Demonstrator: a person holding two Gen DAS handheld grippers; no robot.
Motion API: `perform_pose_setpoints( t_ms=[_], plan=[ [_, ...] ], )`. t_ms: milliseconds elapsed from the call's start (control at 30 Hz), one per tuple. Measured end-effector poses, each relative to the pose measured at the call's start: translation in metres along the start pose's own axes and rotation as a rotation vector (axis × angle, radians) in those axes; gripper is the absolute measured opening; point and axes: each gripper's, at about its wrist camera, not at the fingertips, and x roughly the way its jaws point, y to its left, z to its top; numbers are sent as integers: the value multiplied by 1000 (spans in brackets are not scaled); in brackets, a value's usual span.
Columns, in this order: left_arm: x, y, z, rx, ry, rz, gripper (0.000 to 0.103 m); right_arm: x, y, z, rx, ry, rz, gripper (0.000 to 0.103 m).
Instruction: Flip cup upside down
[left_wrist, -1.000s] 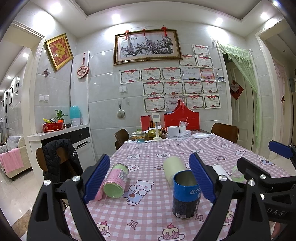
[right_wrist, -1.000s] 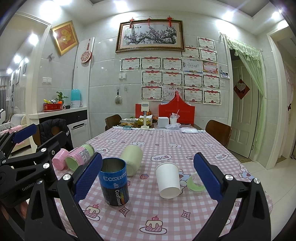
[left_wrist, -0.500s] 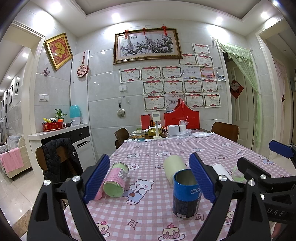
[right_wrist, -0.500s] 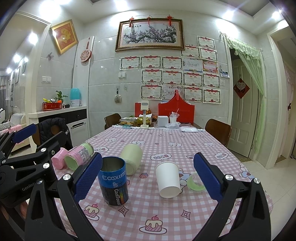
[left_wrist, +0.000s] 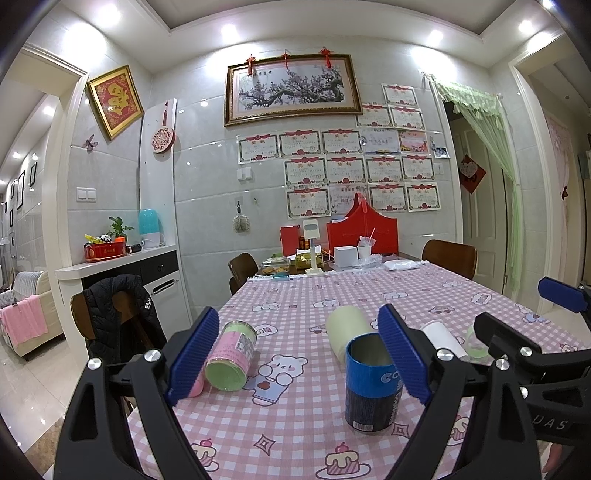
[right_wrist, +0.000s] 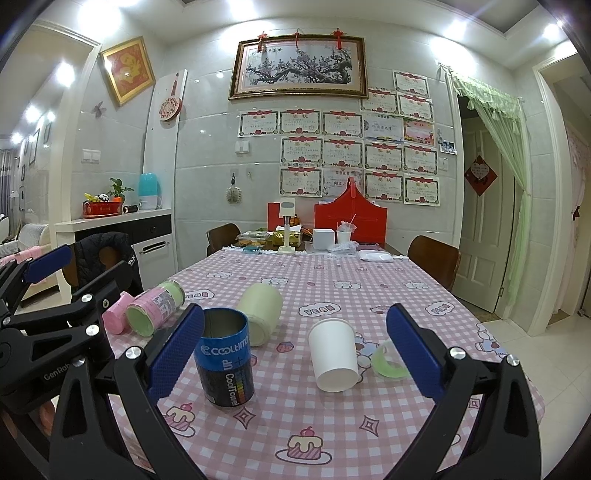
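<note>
A white paper cup (right_wrist: 334, 354) is seen on the counter (right_wrist: 332, 435), which is covered by a pink checked cloth with cartoon prints; the cup appears to stand with its narrow end up and its wide end down, its long axis leaning slightly from vertical, though which end is the mouth cannot be told for certain. In the right wrist view it lies ahead of the right gripper (right_wrist: 295, 350), between the lines of the two blue pads and a little right of centre. The jaws of that gripper are spread wide and nothing is held. The left gripper (left_wrist: 295, 354) is likewise wide open and empty, and from it the cup (left_wrist: 443, 338) is seen beyond its right pad, partly hidden. The right hand is therefore judged the nearer. An upright blue and black open tin (right_wrist: 225, 358) stands just left of the cup, near the right gripper's left pad, and a pale green cylinder (right_wrist: 260, 317) lies on its side behind it. A straight advance is judged sufficient, with the tin to be cleared.
</note>
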Motion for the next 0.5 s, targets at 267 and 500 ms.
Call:
perform_pose_setpoints(
  t_ms=[267,500],
  plan=[
    [18,-2,-13,27,42,4,86,20,5,-11,-37,51,-49,95],
    [54,0,-34,35,138,9,88,59,2,-27,-43,160,-99,95]
  ],
)
